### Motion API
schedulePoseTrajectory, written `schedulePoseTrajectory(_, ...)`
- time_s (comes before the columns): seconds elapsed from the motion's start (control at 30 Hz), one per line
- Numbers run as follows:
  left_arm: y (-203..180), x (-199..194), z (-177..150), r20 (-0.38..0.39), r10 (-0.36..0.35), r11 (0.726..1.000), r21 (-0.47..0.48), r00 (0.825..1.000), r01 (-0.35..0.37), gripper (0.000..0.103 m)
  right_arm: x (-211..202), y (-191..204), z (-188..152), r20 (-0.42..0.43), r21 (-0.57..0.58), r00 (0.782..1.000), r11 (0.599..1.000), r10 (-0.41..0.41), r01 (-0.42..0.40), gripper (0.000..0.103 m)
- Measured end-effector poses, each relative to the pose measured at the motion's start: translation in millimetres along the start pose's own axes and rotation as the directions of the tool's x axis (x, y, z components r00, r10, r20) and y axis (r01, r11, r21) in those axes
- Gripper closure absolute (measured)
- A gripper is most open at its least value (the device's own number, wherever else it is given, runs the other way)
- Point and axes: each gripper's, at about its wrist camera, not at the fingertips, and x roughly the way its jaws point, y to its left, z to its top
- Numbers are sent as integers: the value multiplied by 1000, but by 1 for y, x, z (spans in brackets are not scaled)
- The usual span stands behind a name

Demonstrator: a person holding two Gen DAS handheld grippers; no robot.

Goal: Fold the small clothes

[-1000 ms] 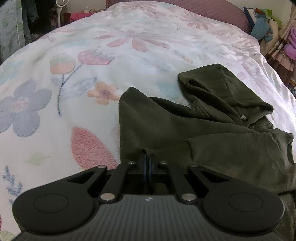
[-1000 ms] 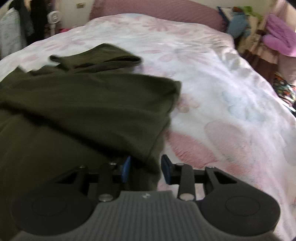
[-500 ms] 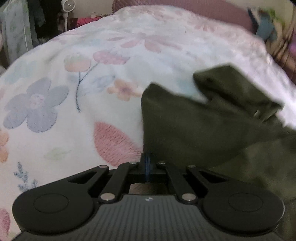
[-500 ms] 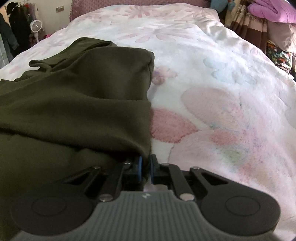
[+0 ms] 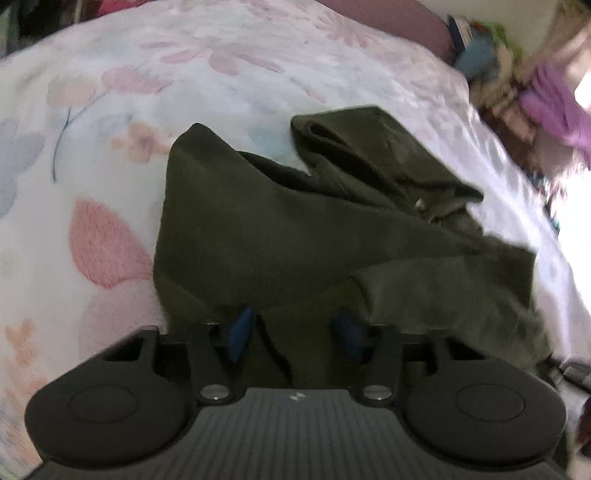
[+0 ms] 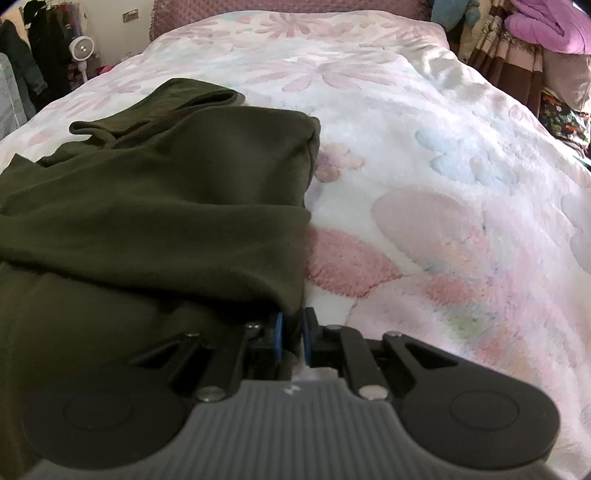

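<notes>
A dark olive hooded sweatshirt (image 5: 295, 229) lies partly folded on the bed, its hood toward the far right in the left wrist view. My left gripper (image 5: 293, 328) sits at its near edge. Its jaws are opening, and a fold of the cloth lies loosely between the blue pads (image 5: 240, 328). In the right wrist view the sweatshirt (image 6: 166, 203) fills the left half. My right gripper (image 6: 291, 330) is at its near right corner. Its jaws are starting to open, but the two pads still pinch the dark hem between them.
A white fleece blanket with pink and blue flowers (image 6: 443, 184) covers the bed. A mauve pillow (image 6: 295, 3) lies at the head. Purple bedding and soft toys (image 6: 546, 26) pile up at the right; a small fan (image 6: 83, 48) and hanging clothes stand at the left.
My left gripper, shut on the cloth before, now has its jaws apart. My right gripper closed from open onto the sweatshirt's hem and shifted along the bed.
</notes>
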Motion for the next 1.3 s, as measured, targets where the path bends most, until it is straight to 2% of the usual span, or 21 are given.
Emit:
schedulePoseTrajectory(0.03,0,-3,2,14,-24,999,-22,1000,24,96,0,0,0,0,-4,1000,1000,-1,1,97)
schedulePoseTrajectory(0.07,-4,-8,2,42,-35,999,-11,999,35,97,-1,0,-1,1,-7,1000,1000,-3,3,97)
schedulePoseTrajectory(0.13,-21,-25,9,122,-43,996,82,992,33,97,-3,1,-1,11,-7,1000,1000,-9,10,97)
schedulePoseTrajectory(0.23,-26,-45,30,209,-56,994,106,976,34,97,-11,6,-2,47,-22,999,1000,-12,13,98)
schedulePoseTrajectory(0.27,-25,-44,37,212,-27,994,114,977,2,97,-12,9,-2,51,-35,999,999,-8,10,98)
schedulePoseTrajectory(0.37,-11,-19,43,149,105,983,134,983,-125,97,-11,20,-4,45,-81,999,996,24,-20,98)
schedulePoseTrajectory(0.43,0,7,36,75,146,978,137,986,-155,97,-9,27,-6,38,-116,999,993,18,-14,98)
schedulePoseTrajectory(0.5,2,25,27,49,165,971,168,985,-171,96,-4,26,-8,20,-114,1000,993,13,-11,98)
schedulePoseTrajectory(0.57,3,25,23,55,174,970,161,983,-180,85,-3,23,-8,4,-95,1000,995,23,-22,97)
schedulePoseTrajectory(0.6,3,22,26,54,167,973,152,984,-173,85,-6,20,-6,-3,-86,1000,996,28,-28,94)
schedulePoseTrajectory(0.63,4,17,30,50,157,974,154,986,-163,81,-11,17,-3,-11,-78,999,996,32,-33,87)
schedulePoseTrajectory(0.7,1,3,41,43,142,972,181,989,-147,66,-26,8,7,-11,-48,998,997,54,-55,74)
schedulePoseTrajectory(0.73,-1,-7,48,64,129,969,202,990,-140,57,-35,2,13,1,-33,997,996,80,-80,70)
schedulePoseTrajectory(0.77,-4,-16,52,82,112,968,217,990,-128,52,-44,-3,21,15,-19,994,994,105,-104,69)
schedulePoseTrajectory(0.87,-9,-29,84,119,21,981,191,993,-44,46,-57,-12,58,51,4,985,986,164,-164,64)
schedulePoseTrajectory(0.93,-11,-27,107,144,-26,989,149,989,5,42,-51,-15,88,77,45,975,976,209,-213,62)
schedulePoseTrajectory(0.97,-11,-22,117,143,-38,991,136,989,19,40,-45,-16,105,82,65,969,969,235,-240,61)
schedulePoseTrajectory(1.03,-12,-6,134,140,-55,993,109,989,40,38,-24,-15,137,99,101,957,954,272,-282,46)
schedulePoseTrajectory(1.07,-13,5,141,137,-58,994,99,989,45,36,-14,-14,149,103,114,955,950,280,-291,44)
schedulePoseTrajectory(1.17,-14,37,159,119,-62,996,72,991,54,34,31,-13,190,117,174,939,924,324,-340,44)
schedulePoseTrajectory(1.3,-14,81,176,88,-75,996,57,993,70,33,90,-12,228,104,233,930,900,354,-368,44)
